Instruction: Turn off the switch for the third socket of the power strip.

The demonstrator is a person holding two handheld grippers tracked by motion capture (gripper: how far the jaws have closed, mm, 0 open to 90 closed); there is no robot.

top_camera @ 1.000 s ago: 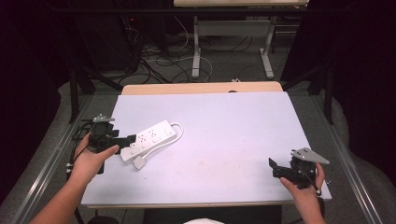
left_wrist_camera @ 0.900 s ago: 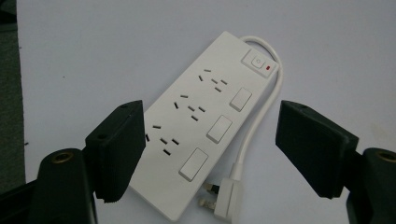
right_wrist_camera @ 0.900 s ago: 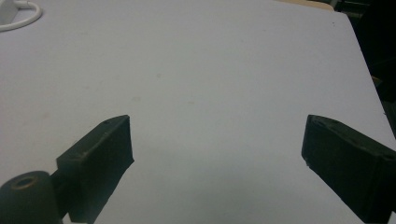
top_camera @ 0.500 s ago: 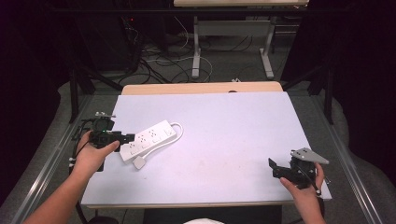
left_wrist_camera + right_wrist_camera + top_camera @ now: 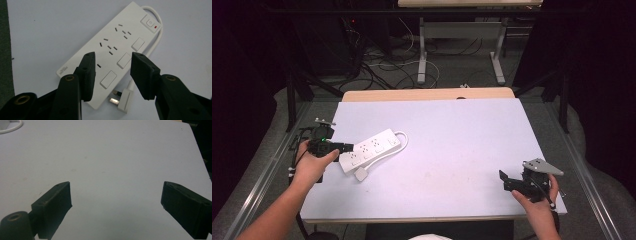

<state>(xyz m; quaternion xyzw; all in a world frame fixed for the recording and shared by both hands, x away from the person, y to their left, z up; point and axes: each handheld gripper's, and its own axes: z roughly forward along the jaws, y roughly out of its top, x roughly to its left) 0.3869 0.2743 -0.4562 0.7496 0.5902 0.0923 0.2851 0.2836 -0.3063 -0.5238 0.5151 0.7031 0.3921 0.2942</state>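
A white power strip (image 5: pixel 371 148) lies slanted at the left of the table, its cable (image 5: pixel 402 137) looping back to a white plug (image 5: pixel 361 174) beside it. My left gripper (image 5: pixel 343 147) hovers at the strip's near end. In the left gripper view the jaws of this gripper (image 5: pixel 113 56) stand apart over the strip (image 5: pixel 117 40), holding nothing, and the plug (image 5: pixel 125 100) lies just below. My right gripper (image 5: pixel 507 180) is at the table's front right corner, open. In the right gripper view it (image 5: pixel 116 187) is spread wide over bare table.
The pale table top (image 5: pixel 462 140) has a wooden strip along its far edge (image 5: pixel 427 94). Desk legs and loose cables (image 5: pixel 377 70) lie on the floor beyond. A bit of the strip's cable (image 5: pixel 11 128) shows at the top left of the right gripper view.
My left gripper has shifted slightly by the strip's near end. The strip and the right gripper have stayed where they were.
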